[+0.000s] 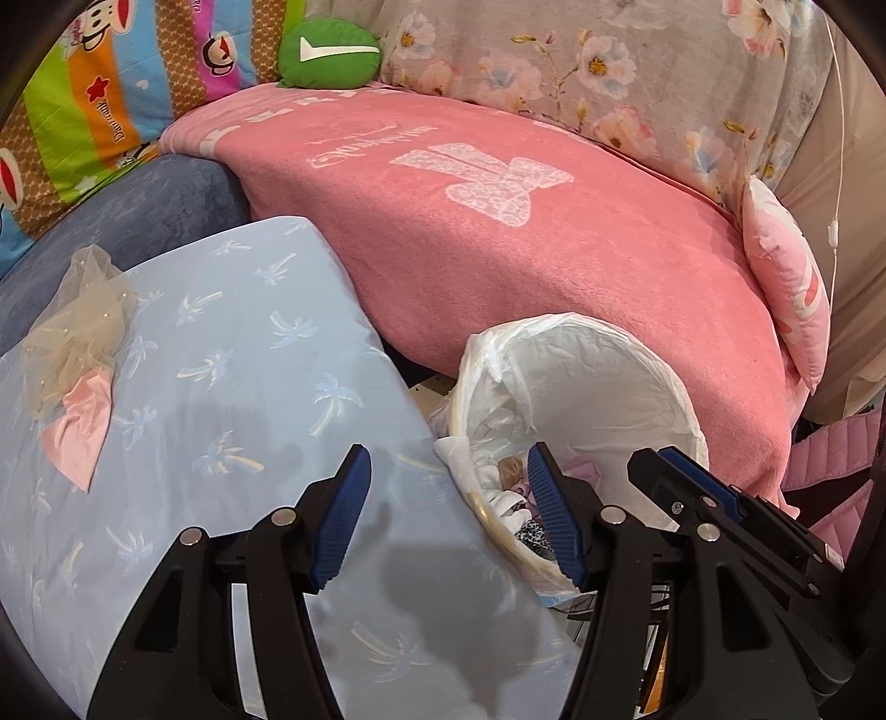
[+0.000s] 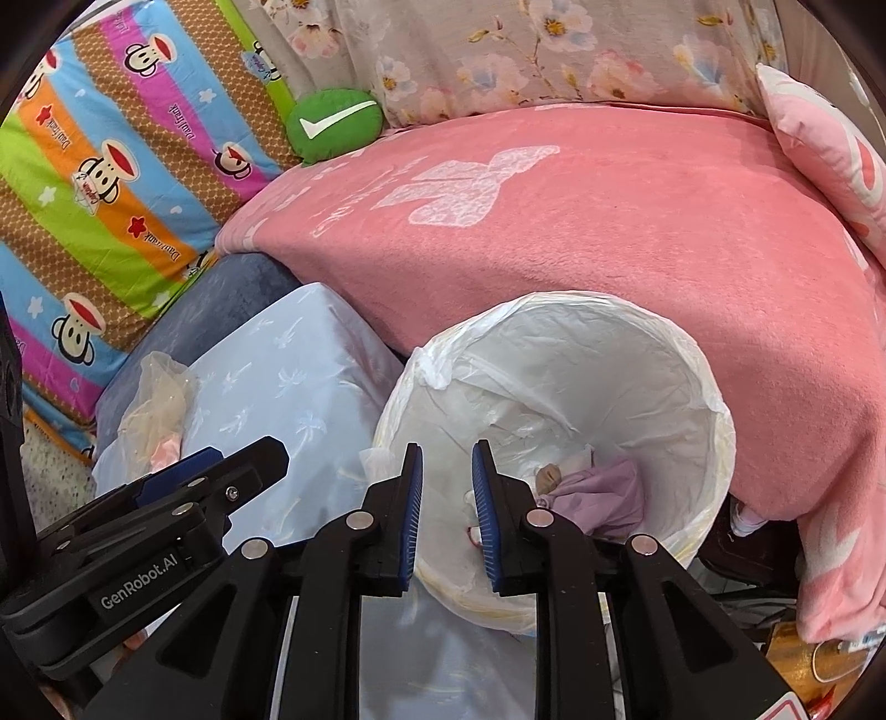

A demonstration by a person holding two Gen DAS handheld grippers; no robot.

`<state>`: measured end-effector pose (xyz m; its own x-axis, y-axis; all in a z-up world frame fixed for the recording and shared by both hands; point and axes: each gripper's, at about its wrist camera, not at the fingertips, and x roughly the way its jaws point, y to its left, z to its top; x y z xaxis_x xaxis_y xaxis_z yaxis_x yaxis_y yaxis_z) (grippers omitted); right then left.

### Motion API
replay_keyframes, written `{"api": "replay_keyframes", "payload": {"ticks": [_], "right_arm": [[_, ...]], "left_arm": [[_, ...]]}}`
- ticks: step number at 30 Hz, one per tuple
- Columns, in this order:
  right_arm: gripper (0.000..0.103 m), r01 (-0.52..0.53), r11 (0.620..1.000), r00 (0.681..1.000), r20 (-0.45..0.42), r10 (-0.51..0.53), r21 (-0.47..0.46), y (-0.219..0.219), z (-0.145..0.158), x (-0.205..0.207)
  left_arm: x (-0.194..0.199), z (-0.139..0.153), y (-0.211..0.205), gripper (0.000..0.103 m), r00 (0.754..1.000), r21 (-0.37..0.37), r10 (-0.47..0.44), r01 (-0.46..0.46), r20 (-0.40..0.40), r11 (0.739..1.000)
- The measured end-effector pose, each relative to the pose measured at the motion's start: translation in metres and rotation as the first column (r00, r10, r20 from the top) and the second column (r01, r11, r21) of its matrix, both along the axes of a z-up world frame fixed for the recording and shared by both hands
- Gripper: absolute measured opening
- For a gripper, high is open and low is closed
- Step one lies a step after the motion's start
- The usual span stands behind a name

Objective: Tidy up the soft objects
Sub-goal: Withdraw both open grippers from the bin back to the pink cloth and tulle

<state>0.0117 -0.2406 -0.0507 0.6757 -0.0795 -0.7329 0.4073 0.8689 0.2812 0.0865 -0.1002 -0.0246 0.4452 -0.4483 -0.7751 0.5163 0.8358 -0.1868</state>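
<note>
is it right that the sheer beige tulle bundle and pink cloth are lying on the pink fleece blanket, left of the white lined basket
Not quite. The sheer beige tulle bundle and pink cloth lie on the light blue palm-print cushion, not the pink fleece blanket. They are left of the white lined basket, as the left wrist view shows.

Lined bin (image 2: 554, 421) near centre, clothes (image 2: 598, 493) lying in its bottom. Blanket (image 2: 609, 249) behind and right of bin. Palm-print pillow (image 1: 221, 387) left of bin, touching it; tulle bundle (image 1: 72, 327) on pillow's left part. Round cushion (image 1: 326, 52) far, behind blanket.
</note>
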Motion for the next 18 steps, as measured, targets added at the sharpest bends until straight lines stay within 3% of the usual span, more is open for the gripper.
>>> {"api": "replay_keyframes", "payload": {"ticks": [10,13,18], "right_arm": [[0.021,-0.055,0.998,0.998,-0.011,0.054,-0.009,0.024,-0.001,0.015],[0.031,-0.066,0.998,0.998,-0.012,0.066,-0.014,0.033,-0.001,0.019],[0.031,-0.094,0.995,0.995,-0.017,0.094,-0.02,0.048,-0.002,0.026]], "left_arm": [[0.011,-0.004,0.026,0.056,0.998,-0.009,0.055,-0.055,-0.016,0.998],[0.014,-0.004,0.036,0.056,0.997,-0.012,0.074,-0.074,-0.019,0.997],[0.019,-0.008,0.05,0.056,0.994,-0.013,0.102,-0.102,-0.028,0.995]]}}
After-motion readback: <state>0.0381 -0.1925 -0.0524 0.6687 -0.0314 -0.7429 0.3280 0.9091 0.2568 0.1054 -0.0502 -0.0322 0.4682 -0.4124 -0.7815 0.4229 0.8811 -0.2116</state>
